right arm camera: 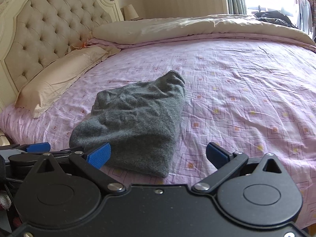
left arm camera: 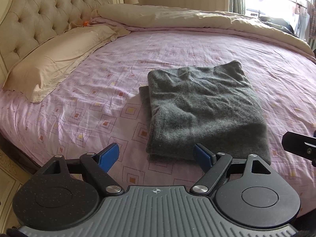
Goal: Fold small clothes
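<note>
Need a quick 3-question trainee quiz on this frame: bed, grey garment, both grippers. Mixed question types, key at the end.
1. True or false: the left gripper is shut on the grey garment.
2. Multiple choice: where does the grey garment lie? A) on the pillow B) on the pink patterned sheet C) on the beige duvet
3. Fill in: in the right wrist view, the right gripper has its blue fingers ____ , with nothing between them gripped.

Key:
1. False; its jaws are open and hold nothing.
2. B; it lies folded on the sheet, apart from the pillow and the duvet.
3. Open (spread apart).
</note>
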The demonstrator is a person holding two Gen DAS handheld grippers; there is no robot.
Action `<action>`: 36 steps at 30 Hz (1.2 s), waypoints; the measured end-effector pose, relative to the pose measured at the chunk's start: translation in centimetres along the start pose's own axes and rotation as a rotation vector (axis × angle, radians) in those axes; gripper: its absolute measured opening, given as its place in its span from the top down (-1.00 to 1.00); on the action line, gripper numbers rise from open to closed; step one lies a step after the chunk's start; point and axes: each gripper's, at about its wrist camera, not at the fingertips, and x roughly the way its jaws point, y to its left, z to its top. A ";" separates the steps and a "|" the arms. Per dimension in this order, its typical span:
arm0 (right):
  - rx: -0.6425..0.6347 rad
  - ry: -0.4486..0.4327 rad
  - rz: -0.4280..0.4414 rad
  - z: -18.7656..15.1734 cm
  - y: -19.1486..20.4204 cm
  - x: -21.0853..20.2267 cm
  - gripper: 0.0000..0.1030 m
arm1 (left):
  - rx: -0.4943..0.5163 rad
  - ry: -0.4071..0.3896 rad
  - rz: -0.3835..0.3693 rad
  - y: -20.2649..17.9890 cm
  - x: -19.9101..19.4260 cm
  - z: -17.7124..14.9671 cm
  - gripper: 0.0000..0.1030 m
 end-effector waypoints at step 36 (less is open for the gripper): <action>-0.008 0.034 0.005 1.2 0.7 2.4 -0.99 | 0.017 0.030 -0.059 -0.4 1.5 1.0 -0.59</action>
